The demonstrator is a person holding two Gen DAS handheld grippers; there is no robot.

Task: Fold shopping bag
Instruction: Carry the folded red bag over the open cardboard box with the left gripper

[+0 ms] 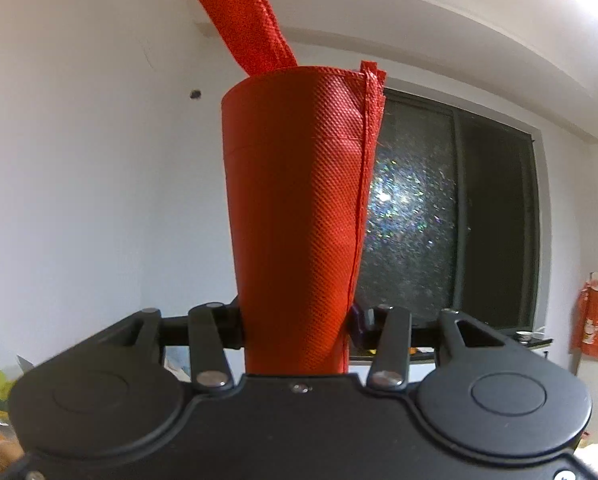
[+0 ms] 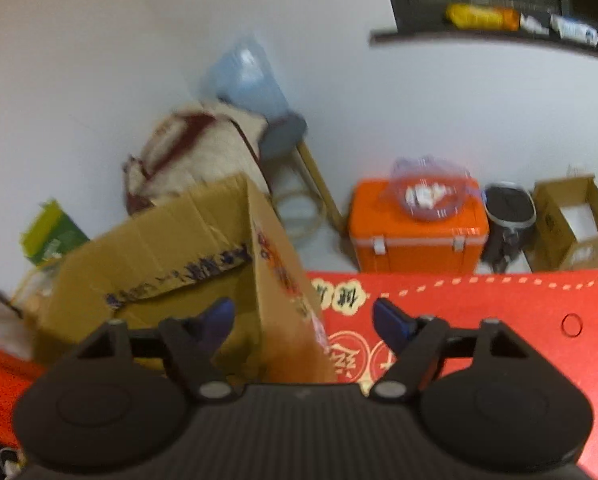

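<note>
Red fabric fills the gap of my left tool [image 1: 295, 328]: its two fingers are pressed in on a bunched part of the shopping bag [image 1: 295, 200], which stands up from the pinch toward twelve o'clock. The bag's stitched seam runs along its one-o'clock edge, and a handle strap [image 1: 251, 12] slants away toward eleven o'clock, out of the top of the left wrist view. Behind it, at two o'clock, is a dark window [image 1: 459, 208], with white wall on the other side; the tool points upward.

My right tool [image 2: 303, 320] is spread wide and holds nothing. Its blue fingertips [image 2: 391, 320] hang above a cardboard box [image 2: 179, 256] at eleven o'clock and the red bench [image 2: 499, 320] at two o'clock. An orange cooler [image 2: 419, 232] sits on the floor farther out at one o'clock. This view is blurred, so small detail is lost.

I judge the fold barely begun: the bag is lifted by one gathered part, not laid flat. Next I would likely bring the free tool to another corner or edge of the bag, take it, and spread the cloth over the bench so that the seams line up before creasing.
</note>
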